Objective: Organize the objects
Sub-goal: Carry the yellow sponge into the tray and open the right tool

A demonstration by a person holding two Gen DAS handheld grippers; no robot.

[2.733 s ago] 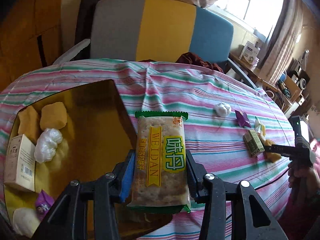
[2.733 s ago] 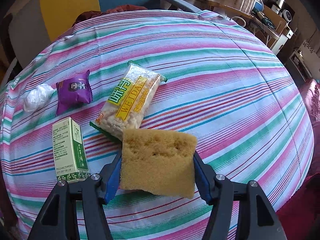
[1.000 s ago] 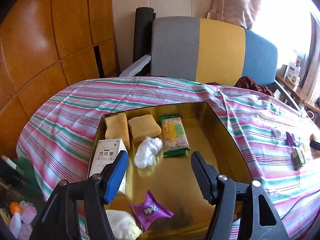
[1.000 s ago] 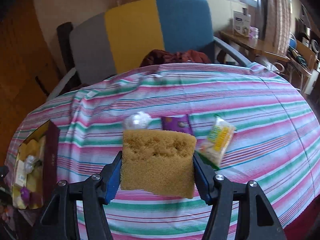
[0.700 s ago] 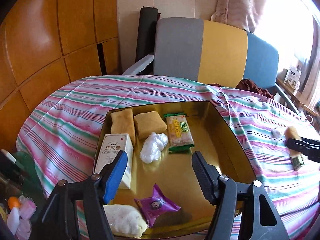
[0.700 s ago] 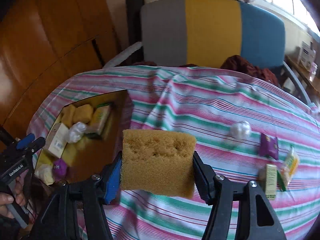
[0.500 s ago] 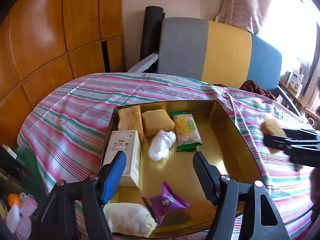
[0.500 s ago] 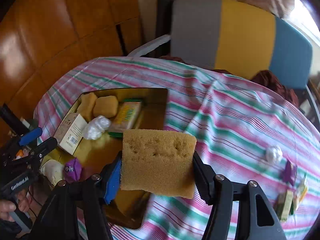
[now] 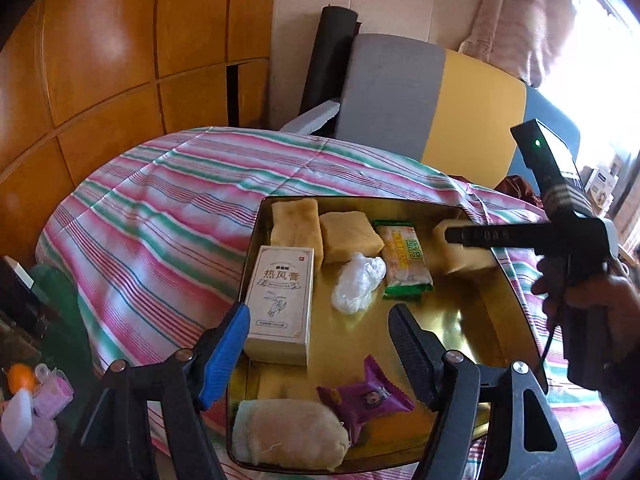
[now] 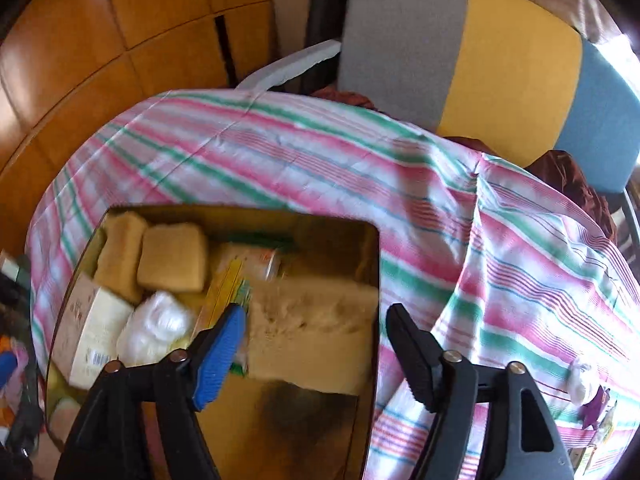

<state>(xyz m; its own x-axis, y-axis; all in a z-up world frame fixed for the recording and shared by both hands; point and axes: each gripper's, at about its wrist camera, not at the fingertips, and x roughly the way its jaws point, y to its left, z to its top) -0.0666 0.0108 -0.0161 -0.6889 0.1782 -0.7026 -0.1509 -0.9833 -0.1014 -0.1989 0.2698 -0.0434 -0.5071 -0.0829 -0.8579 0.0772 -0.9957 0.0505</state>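
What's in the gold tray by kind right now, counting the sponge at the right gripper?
Yellow sponges: 3
Cream box: 1
White plastic wad: 1
Green cracker packet: 1
Purple candy packet: 1
Rolled cloth: 1
Total: 8

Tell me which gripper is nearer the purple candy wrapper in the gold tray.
Left. The left gripper hovers open just above the purple candy wrapper; the right gripper is across the gold tray, by the sponge.
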